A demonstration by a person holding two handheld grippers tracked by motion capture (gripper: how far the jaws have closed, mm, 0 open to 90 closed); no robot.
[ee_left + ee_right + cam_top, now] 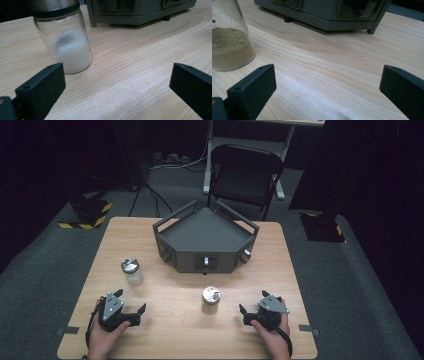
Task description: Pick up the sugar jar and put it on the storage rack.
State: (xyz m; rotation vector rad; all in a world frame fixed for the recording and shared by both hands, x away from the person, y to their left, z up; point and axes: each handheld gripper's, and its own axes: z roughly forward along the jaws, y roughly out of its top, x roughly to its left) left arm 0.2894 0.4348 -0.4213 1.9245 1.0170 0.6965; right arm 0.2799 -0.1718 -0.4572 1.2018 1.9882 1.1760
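Two glass jars with metal lids are counted on the table: one with white grains [132, 272] just ahead of the left gripper [131, 311], one with brownish powder [210, 299] beside the right gripper [252, 310]. Two hand-held grippers are counted. One grey angular tray [205, 240] is seen beyond both, and one folding chair [245, 175] farther off.

The right gripper [328, 92] holds its two black jaws wide apart above the wooden table [332, 67], with bare wood between them. A glass jar of tan powder [229, 45] stands at far left. A grey metal housing [324, 12] rests on small feet beyond.
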